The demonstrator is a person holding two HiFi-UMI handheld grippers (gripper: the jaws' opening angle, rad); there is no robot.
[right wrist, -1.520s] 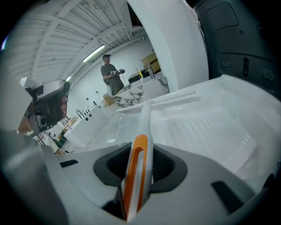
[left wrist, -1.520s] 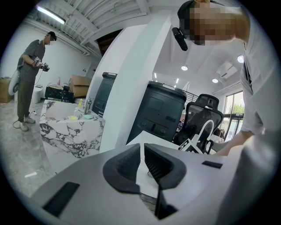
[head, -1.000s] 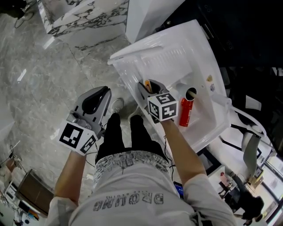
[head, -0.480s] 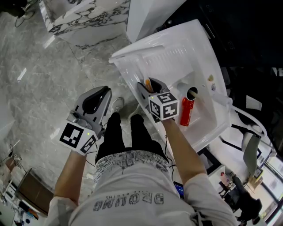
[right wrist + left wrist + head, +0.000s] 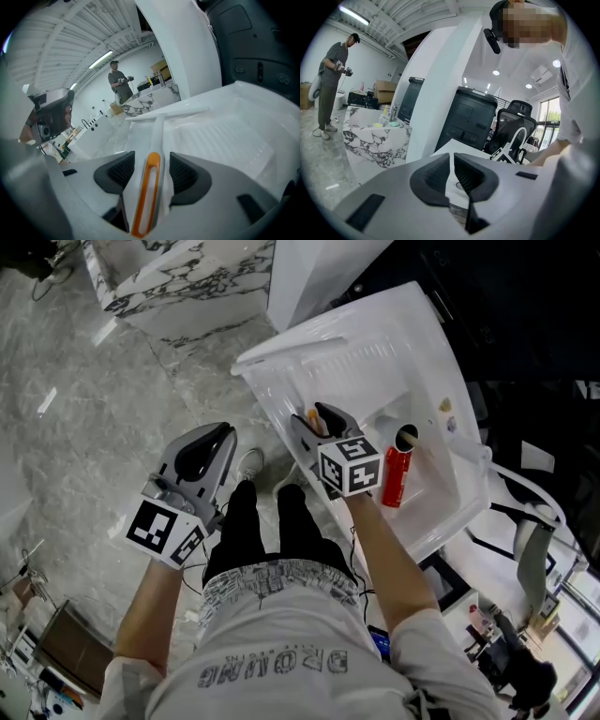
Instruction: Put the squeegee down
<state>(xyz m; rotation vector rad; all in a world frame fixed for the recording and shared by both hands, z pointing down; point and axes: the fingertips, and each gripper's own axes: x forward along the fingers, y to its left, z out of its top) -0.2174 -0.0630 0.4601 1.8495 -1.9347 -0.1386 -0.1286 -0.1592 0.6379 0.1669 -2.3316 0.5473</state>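
An industrial lab hall: marble counter (image 5: 375, 140), white sink (image 5: 412, 343), office chair (image 5: 513, 129).

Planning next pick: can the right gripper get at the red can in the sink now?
Probably not yet: the squeegee sits between the opening jaws of the right gripper. The red can lies uncovered close by.

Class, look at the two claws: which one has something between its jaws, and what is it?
The right claw: the squeegee, white with an orange grip, sits between its opening jaws. The left claw is empty.
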